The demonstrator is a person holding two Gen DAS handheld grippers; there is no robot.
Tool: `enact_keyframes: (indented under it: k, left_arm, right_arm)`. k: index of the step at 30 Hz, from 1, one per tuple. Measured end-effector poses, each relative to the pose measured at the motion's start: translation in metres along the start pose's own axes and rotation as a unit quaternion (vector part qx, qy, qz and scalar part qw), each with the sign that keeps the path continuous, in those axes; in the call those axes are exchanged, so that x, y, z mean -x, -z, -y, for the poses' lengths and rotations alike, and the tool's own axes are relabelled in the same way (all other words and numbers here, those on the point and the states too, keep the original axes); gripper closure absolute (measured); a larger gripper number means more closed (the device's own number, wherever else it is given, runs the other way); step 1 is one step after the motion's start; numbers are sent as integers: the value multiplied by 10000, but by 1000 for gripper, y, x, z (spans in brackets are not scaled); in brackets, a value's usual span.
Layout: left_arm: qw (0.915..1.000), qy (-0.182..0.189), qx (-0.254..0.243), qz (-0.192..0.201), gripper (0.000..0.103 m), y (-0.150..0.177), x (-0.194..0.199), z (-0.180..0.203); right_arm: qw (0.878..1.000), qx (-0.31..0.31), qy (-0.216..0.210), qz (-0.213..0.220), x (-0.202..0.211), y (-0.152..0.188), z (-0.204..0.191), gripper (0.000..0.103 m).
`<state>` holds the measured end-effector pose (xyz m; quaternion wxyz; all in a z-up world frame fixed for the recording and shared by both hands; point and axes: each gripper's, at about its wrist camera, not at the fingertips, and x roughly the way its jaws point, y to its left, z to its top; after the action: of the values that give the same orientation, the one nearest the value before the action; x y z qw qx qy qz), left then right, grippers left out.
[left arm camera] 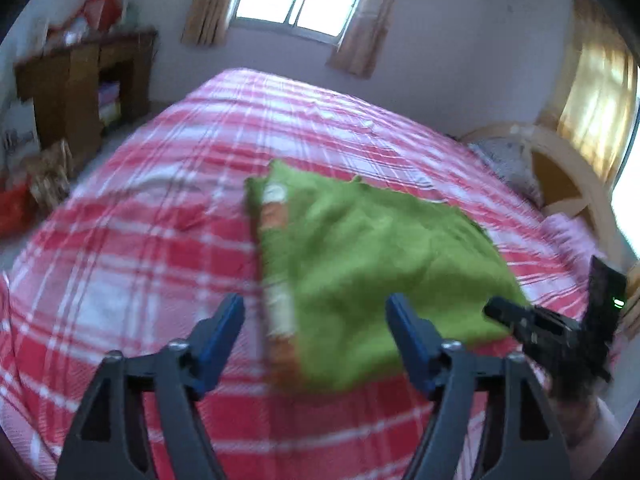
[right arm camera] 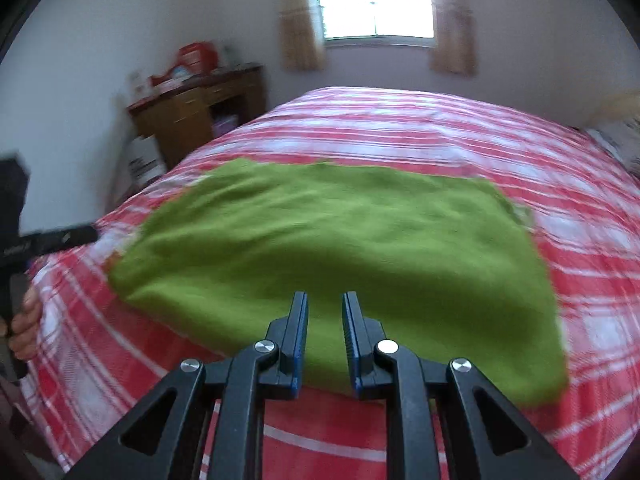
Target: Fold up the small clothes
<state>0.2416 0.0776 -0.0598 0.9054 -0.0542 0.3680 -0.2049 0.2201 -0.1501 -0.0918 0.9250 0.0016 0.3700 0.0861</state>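
A green garment (left arm camera: pixel 360 256) lies folded flat on the red-and-white plaid bed (left arm camera: pixel 140 248), with an orange and white band along its left edge. My left gripper (left arm camera: pixel 316 308) is open and empty, just above the garment's near left edge. In the right wrist view the garment (right arm camera: pixel 340 240) fills the middle. My right gripper (right arm camera: pixel 325 304) hovers over its near edge, jaws a narrow gap apart with nothing between them. The right gripper also shows in the left wrist view (left arm camera: pixel 500 312) at the garment's right side, and the left gripper (right arm camera: pixel 80 236) shows at far left in the right wrist view.
A wooden desk (left arm camera: pixel 84 88) with clutter stands at the far left by the wall. A curtained window (right arm camera: pixel 376 0) is at the back. A pale headboard (left arm camera: pixel 560 168) and pillow lie at the right. The plaid bed (right arm camera: pixel 440 128) extends beyond the garment.
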Motion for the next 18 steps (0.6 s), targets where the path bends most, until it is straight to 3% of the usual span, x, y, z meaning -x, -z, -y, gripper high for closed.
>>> enact_keyframes:
  k: [2,4,7,12,14,17,18]
  left_arm:
    - [9982,-531,-255,-122,20,3,-21,17]
    - [9945,-861,-333,-490,20,10,-43,19]
    - [9871,-1311,-348,-849,18,26,-63,14]
    - [9865,-1461,-200,-718,14,29,-52,10]
    - [9833,-1671,-204,-696,14,27,-46,8]
    - [9791,-1938,-187,-582,9,21,-42,11]
    - [9779,-2016,-170,-535,5,20,-42,15]
  right_arm:
    - [9991,27,-288,-325,-16,8,-11,85]
    - [9967,172,-427,-676,-30,23,-20,85]
    - [9971,567,-306,-394,-22,35,-25,84]
    - [9962,507,-460,-544,-22,26,-19,84]
    - [9976,374,-436,-390,-16,18,-13,84]
    - [9999,164,-15,-15,-7,5,4,82]
    - [9999,106,104,21,-7,3,9,75]
